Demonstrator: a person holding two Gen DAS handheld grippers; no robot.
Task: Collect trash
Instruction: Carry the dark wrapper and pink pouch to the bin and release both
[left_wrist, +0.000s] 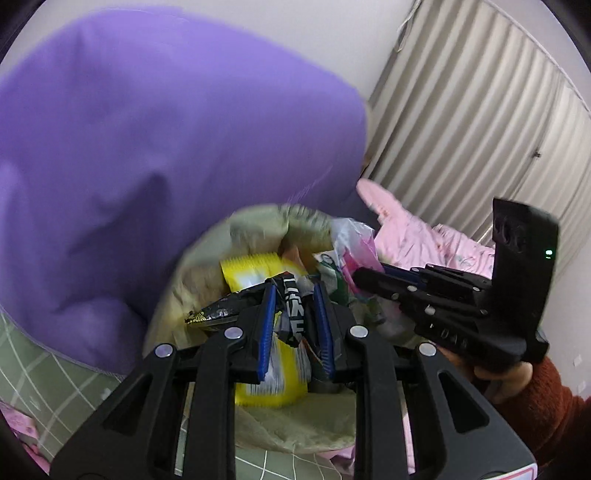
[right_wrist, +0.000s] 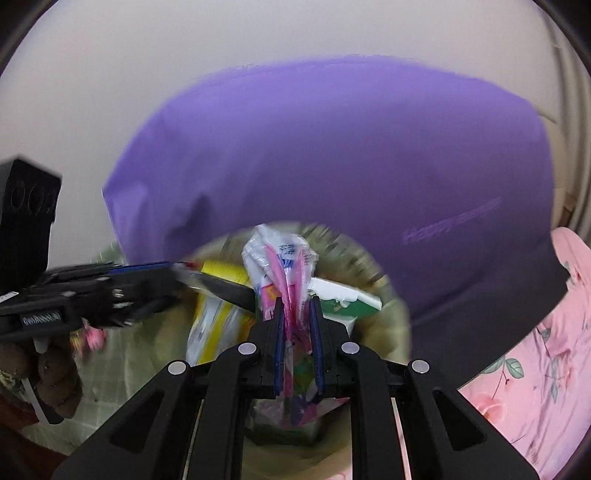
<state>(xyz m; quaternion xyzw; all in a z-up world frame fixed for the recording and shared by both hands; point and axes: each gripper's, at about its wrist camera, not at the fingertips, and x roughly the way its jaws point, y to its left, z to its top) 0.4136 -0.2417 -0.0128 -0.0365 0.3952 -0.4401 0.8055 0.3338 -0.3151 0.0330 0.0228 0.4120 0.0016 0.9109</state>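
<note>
The left gripper (left_wrist: 293, 314) is closed narrow on a black wrapper (left_wrist: 258, 304), holding it over the mouth of the green bag (left_wrist: 295, 424), which is where the trash is being gathered. The right gripper (right_wrist: 297, 332) is also pinched narrow, on a pink-and-clear wrapper (right_wrist: 280, 266), above the same opening. Inside the bag lie a yellow packet (left_wrist: 255, 269) and a white-and-green carton (right_wrist: 343, 299). Both views are smeared by motion. A purple pillow (left_wrist: 166, 147) stands just behind the bag, and pink bedding (right_wrist: 535, 350) lies beside it.

The risks seem plain. The two tools are close together over one small opening, so their fingers could knock each other. The wrappers are light and crumpled; either could cling to a blue pad on release, or slide off the heap already in the bag and land on the bedding. The bag is soft, and a push on its rim would likely fold it shut or tip it.
</note>
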